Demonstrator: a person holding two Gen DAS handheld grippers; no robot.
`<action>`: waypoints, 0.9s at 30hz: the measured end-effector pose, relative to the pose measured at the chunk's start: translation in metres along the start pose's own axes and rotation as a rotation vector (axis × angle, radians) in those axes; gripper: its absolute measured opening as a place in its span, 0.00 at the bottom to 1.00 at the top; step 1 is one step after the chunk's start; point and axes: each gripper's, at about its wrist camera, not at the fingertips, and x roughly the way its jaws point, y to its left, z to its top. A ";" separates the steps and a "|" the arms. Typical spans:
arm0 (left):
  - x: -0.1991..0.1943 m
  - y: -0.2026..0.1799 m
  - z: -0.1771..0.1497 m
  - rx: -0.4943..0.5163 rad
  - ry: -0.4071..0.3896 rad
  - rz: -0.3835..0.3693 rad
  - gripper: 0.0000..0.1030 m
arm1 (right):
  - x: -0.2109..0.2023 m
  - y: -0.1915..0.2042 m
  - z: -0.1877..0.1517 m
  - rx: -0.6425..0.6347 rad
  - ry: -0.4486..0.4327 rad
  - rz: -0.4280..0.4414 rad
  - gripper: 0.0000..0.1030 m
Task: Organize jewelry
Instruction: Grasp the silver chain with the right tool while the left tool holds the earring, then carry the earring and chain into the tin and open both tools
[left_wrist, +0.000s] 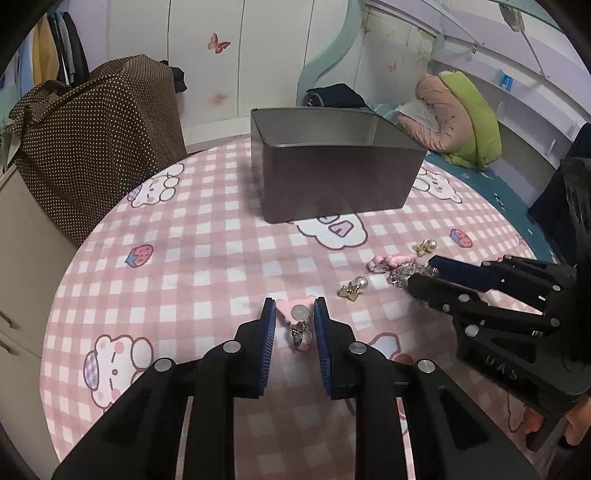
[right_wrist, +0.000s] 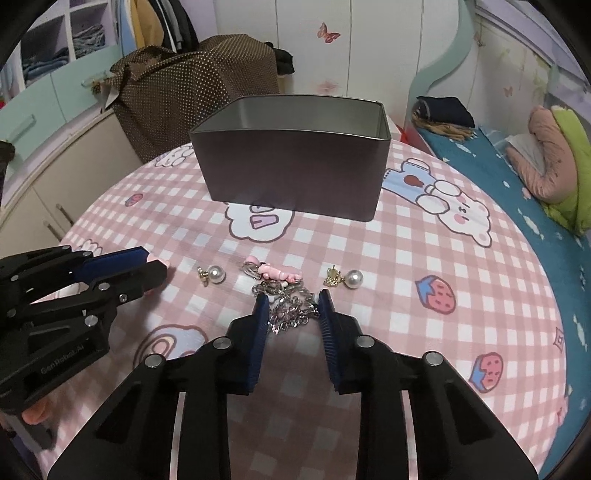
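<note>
Your left gripper (left_wrist: 294, 314) stands open, its blue pads either side of a pink charm with a silver disc (left_wrist: 300, 313), not yet pinching it. Your right gripper (right_wrist: 290, 308) is open too, straddling the silver chain (right_wrist: 291, 312) heaped on the checked tablecloth (right_wrist: 388, 332).

Just beyond lie a pink figure charm (right_wrist: 275, 272) that seems hooked to the chain, and two pearl earrings (right_wrist: 216, 274) (right_wrist: 354, 277), one on each side. Farther back stands the open metal tin (right_wrist: 295, 181), where I judge everything belongs.

Watch the chain: close on a few links only and the rest could slip free, or drag the pink figure and knock an earring. The two grippers sit near each other, so lifting together risks a bump.

You have open cloth between jewelry and tin; the table's round edge falls away on both sides.
</note>
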 end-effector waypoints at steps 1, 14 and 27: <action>-0.002 0.000 0.000 -0.001 -0.004 0.000 0.19 | -0.003 0.000 0.000 0.002 -0.008 0.012 0.09; -0.018 -0.006 0.011 0.002 -0.047 -0.025 0.19 | -0.029 -0.007 0.007 0.015 -0.060 0.030 0.09; -0.043 -0.011 0.043 0.013 -0.114 -0.062 0.19 | -0.073 -0.009 0.038 0.007 -0.168 0.043 0.04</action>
